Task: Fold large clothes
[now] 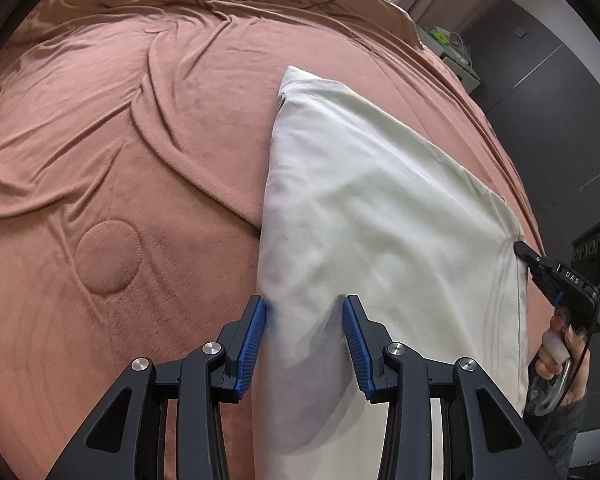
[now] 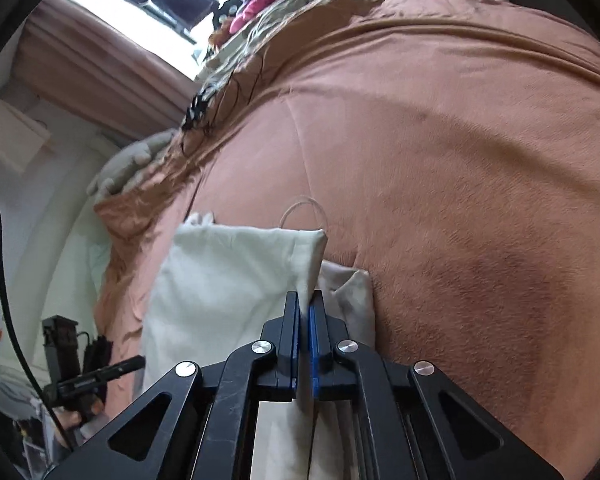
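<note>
The pale folded garment (image 1: 364, 208) lies on the bed's brown blanket (image 1: 120, 140); the right hand-held gripper (image 2: 309, 300) pinches its edge, presumably to lift it over; the left hand-held gripper (image 1: 304, 312) hangs spread above the nearer edge, gripping nothing.

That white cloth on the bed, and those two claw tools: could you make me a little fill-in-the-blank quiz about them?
1. The white cloth lies on a ____ coloured blanket.
2. The right gripper is ____ on an edge of the cloth.
3. The left gripper has its jaws ____, with cloth lying between them.

Missing words: brown; shut; open
</note>
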Demonstrator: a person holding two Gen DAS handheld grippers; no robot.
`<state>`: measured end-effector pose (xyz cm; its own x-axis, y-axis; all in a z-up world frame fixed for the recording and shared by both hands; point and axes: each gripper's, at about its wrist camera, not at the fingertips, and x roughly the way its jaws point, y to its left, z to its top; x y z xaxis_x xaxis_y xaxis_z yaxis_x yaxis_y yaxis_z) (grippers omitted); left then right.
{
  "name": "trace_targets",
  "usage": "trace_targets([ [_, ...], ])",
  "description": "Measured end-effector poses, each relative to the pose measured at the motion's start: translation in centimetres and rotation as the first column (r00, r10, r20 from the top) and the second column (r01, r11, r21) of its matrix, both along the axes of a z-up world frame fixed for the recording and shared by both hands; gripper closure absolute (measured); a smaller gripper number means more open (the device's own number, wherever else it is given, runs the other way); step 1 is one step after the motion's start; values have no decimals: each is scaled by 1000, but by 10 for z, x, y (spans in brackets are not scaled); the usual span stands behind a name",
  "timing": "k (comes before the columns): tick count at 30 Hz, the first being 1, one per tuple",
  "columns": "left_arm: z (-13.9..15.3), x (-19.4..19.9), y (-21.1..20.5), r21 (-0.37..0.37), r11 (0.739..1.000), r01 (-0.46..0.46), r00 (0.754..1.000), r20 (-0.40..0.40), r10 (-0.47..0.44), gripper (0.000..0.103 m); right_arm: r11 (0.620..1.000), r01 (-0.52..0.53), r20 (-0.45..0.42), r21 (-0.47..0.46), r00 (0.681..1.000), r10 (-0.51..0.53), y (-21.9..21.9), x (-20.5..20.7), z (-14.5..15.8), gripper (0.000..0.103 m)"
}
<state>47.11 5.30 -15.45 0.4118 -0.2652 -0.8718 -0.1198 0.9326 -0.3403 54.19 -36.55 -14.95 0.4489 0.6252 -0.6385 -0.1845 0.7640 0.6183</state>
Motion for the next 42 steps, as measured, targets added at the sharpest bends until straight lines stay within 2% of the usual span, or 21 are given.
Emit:
trace_targets([
  [4, -2, 4, -6, 19, 1000, 6, 1000, 0, -6, 59, 999, 23, -24, -23, 999, -23, -8, 2, -9, 100],
  [7, -3, 11, -5, 26, 1000, 2, 1000, -3, -2, 57, 999, 7, -82, -42, 997, -10, -6, 7, -18, 93],
  [10, -3, 19, -3, 27, 1000, -1, 1000, 3, 1, 57, 1000, 4, -81, -23, 997, -6, -13, 3, -12, 70],
  [11, -3, 22, -2, 29, 1000, -2, 1000, 4, 2, 56, 1000, 4, -81, -28, 997, -6, -15, 2, -11, 57],
  [12, -3, 26, -2, 29, 1000, -3, 1000, 3, 3, 56, 1000, 3, -85, -23, 996, -5, -17, 1, -11, 51],
  [18, -4, 39, 1, 17, 1000, -3, 1000, 7, 3, 56, 995, -23, -183, 93, 982, 39, -33, -3, -34, 50],
  [22, -5, 44, 4, 3, 1000, -4, 1000, 9, 4, 56, 986, -45, -211, 159, 974, 78, -30, -2, -43, 45],
  [28, -7, 56, 9, -17, 1000, -16, 1000, 13, 16, 56, 973, -75, -239, 220, 963, 128, -17, 13, -51, 44],
  [34, -12, 80, 10, -27, 999, -21, 1000, 15, 21, 50, 962, -103, -248, 252, 954, 167, -2, 30, -55, 44],
  [37, -16, 93, 10, -33, 999, -24, 1000, 13, 24, 47, 960, -114, -248, 254, 952, 178, 1, 33, -55, 46],
  [42, -23, 109, 12, -56, 998, -38, 999, -3, 38, 47, 959, -110, -250, 261, 952, 177, 0, 36, -59, 64],
])
